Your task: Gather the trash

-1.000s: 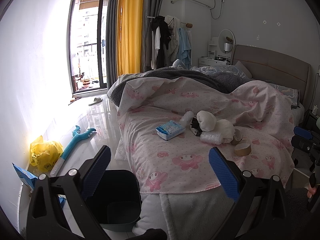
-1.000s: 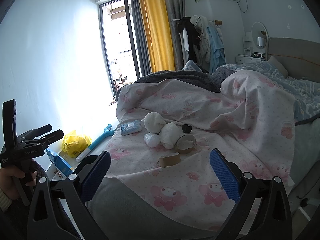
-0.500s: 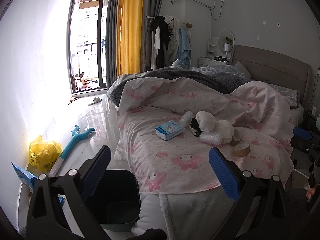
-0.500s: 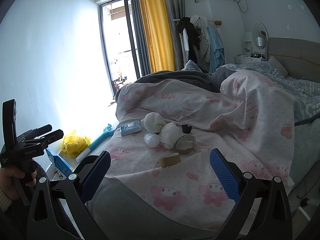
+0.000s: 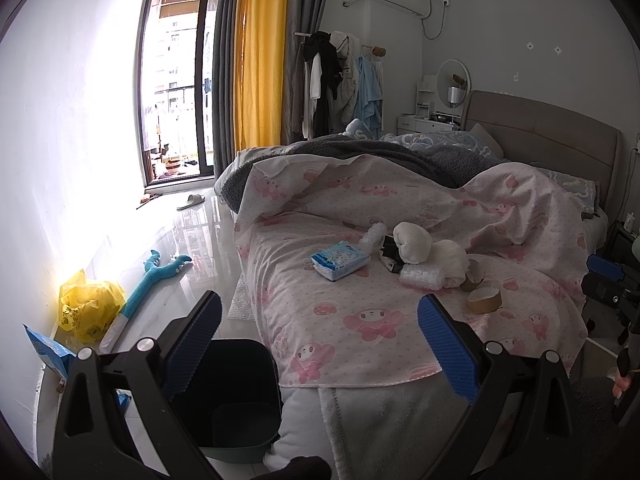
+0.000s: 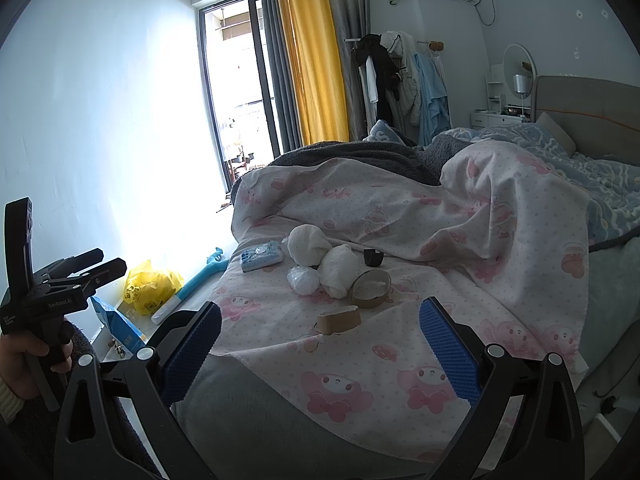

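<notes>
Bedroom, foot of bed, two wrist views.

- Grippers, 2: left gripper [image 5: 318, 338] and right gripper [image 6: 320, 344], both with blue pads spread wide, released, grasping nothing.
- Bin, 1: dark bin [image 5: 236, 396] on floor at near left corner of bed, directly below and between left gripper's fingers.
- Pink printed cover [image 6: 400, 344], 1, spread over bed.
- Trash on cover, one loose cluster near middle, well beyond both grippers:
  - blue-and-white tissue pack [image 5: 340, 260], 1, leftmost.
  - white wadded bundles, 2: far one [image 6: 309, 242], near one [image 6: 340, 270], touching each other.
  - clear crumpled plastic wrap [image 6: 303, 279], 1, just left of near bundle.
  - small black cup-like item [image 6: 373, 258], 1, right of bundles.
  - brown tape rolls, 2: larger tape roll [image 6: 371, 288] beside near bundle; flatter one [image 6: 339, 321] nearest right gripper, ahead of it, between finger lines, not touching.
  - pale cylinder [image 5: 372, 235], 1, seen in left view only, far side of pack.
- Floor, left side by wall: yellow bag [image 5: 86, 308], 1; blue packet [image 6: 116, 326], 1; teal long-handled toy [image 5: 148, 286], 1; slipper [image 5: 191, 201], 1, near window.
</notes>
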`<state>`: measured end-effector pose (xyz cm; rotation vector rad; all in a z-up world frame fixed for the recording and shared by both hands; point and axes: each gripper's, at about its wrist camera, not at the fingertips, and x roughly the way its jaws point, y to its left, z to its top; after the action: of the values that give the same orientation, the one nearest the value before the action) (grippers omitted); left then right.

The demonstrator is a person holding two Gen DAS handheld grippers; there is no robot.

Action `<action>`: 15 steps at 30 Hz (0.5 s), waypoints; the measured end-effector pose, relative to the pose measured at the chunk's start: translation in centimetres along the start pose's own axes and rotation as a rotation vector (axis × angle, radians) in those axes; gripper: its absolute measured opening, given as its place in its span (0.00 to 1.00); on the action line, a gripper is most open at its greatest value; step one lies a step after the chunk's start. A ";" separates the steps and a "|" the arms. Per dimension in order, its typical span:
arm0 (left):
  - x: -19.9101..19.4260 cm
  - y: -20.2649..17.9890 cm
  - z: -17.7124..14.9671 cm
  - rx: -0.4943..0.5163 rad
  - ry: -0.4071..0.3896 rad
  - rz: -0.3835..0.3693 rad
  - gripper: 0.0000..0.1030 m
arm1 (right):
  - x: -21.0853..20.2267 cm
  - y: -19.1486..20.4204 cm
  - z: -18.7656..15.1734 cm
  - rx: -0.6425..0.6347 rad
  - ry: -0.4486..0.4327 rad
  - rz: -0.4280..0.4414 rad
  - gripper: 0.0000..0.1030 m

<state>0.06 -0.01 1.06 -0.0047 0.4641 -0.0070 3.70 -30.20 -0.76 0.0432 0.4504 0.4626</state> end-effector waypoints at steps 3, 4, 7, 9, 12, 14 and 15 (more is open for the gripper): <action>0.0 -0.4 0.1 0.005 0.000 0.001 0.97 | 0.1 0.0 0.0 0.001 0.001 0.001 0.97; -0.1 -0.6 0.1 0.002 0.004 -0.003 0.97 | 0.1 -0.1 -0.1 0.001 0.000 0.000 0.97; -0.1 -0.9 0.1 -0.009 0.004 -0.010 0.97 | 0.0 -0.1 -0.1 0.001 0.002 -0.004 0.97; 0.1 -0.7 -0.1 -0.014 0.003 -0.018 0.97 | -0.3 -0.7 -0.4 0.008 0.006 -0.007 0.97; 0.1 -0.9 0.0 -0.012 0.008 -0.039 0.97 | -0.1 -1.3 -0.1 0.022 0.030 -0.005 0.97; 0.2 -1.1 -0.1 -0.006 0.015 -0.049 0.97 | 0.1 -1.3 0.0 0.016 0.056 -0.020 0.97; 0.4 -1.2 -0.1 -0.004 0.018 -0.058 0.97 | 0.2 -1.2 0.0 0.006 0.069 -0.022 0.97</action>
<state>0.33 -1.17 0.81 -0.0217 0.4823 -0.0630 4.35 -31.20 -0.99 0.0277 0.5192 0.4419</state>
